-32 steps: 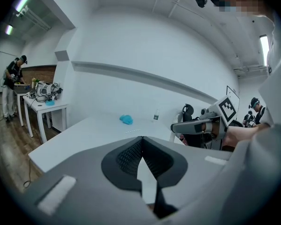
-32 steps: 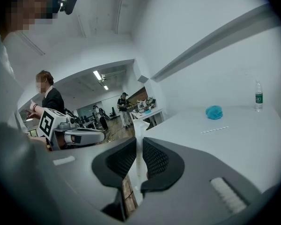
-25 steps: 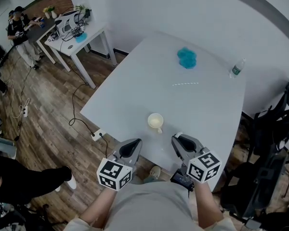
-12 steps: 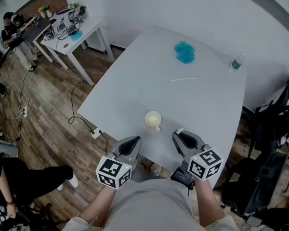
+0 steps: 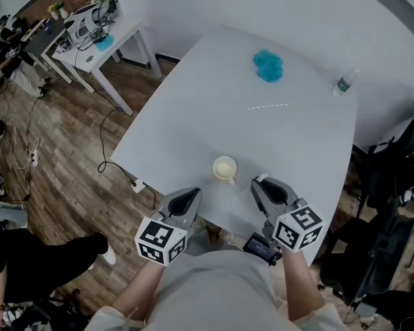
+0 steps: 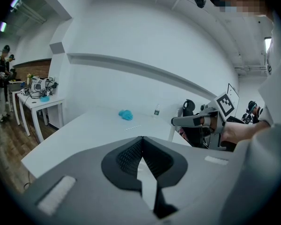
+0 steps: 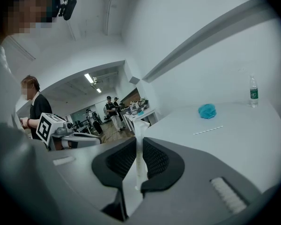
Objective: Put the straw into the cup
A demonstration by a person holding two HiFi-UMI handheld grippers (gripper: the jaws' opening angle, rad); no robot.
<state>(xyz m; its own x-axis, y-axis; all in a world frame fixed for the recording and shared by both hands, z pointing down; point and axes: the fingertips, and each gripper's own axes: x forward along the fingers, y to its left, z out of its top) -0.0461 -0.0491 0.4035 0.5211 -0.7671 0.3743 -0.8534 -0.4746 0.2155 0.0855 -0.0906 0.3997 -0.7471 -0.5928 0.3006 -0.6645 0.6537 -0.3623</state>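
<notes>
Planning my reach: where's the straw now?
In the head view the straw lies flat on the table, beyond and right of the cup, just short of the blue cloth.

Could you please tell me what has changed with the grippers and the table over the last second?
The right gripper has edged forward beside the cup, still clamped on what looks like a thin white stick. The left gripper, shut and empty, has barely shifted. Nothing was picked up or released. The cup, straw, blue cloth and bottle lie where they were.
</notes>
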